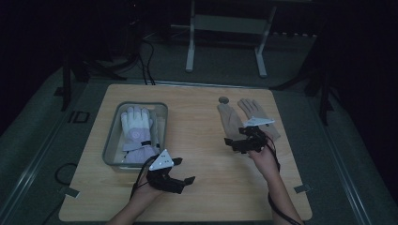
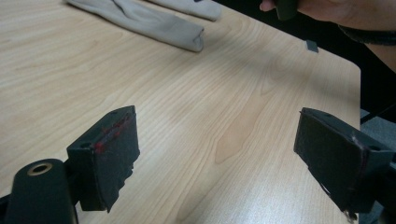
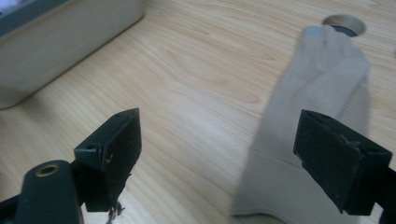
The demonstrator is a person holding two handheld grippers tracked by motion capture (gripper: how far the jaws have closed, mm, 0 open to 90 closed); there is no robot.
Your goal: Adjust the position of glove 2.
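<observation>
R gripper, jaws wide w/ nothing between, is hovering over the cuff of the tan glove at centre-right of frame, w/ L gripper idling wide and empty over bare table; risk: pinching a single layer, so it's dragging.

Two beige gloves flat, side by side, table's far right, fingers pointing away.

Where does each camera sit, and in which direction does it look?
High view: above the person's side, looking forward and down at the wooden table; forearms, both grippers.
Left gripper view: on the left gripper, facing bare tabletop; open jaws.
Right gripper view: on the right gripper, facing the beige fabric glove; open jaws.
Shared: that glove.
</observation>
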